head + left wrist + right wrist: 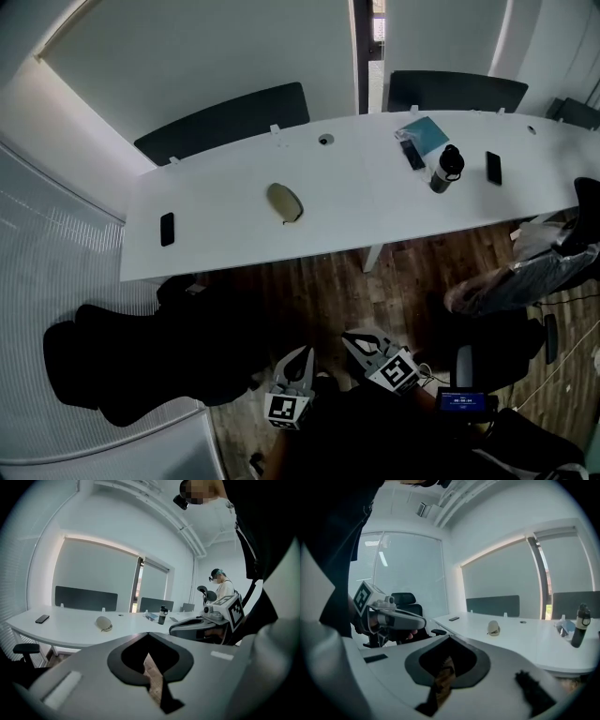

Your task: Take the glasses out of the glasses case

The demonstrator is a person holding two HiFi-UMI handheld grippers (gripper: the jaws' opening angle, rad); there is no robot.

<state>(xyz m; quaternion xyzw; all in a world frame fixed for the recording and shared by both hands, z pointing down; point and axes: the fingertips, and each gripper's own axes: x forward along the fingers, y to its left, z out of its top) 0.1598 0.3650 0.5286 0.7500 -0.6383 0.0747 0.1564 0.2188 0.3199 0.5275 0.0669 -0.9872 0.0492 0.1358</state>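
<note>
On the white table (216, 202), a dark phone (167, 229) lies near the left end. The tan case (285, 202) sits shut and untouched to its right, at 12 o'clock from the left gripper (302, 359). The left gripper is held low over the wooden floor, well short of the table, its jaws pressed together on nothing. Just beside it, at 3 o'clock, the right gripper (362, 340) is likewise closed and empty. A black bottle (446, 169) stands far off, at 1 o'clock.

The case looks light, smooth-shelled and likely to skid. One gripper should probably pin its base while the other lifts the lid at the seam. The glasses inside are presumably fragile and best taken by the bridge or an arm, not the lenses.
</note>
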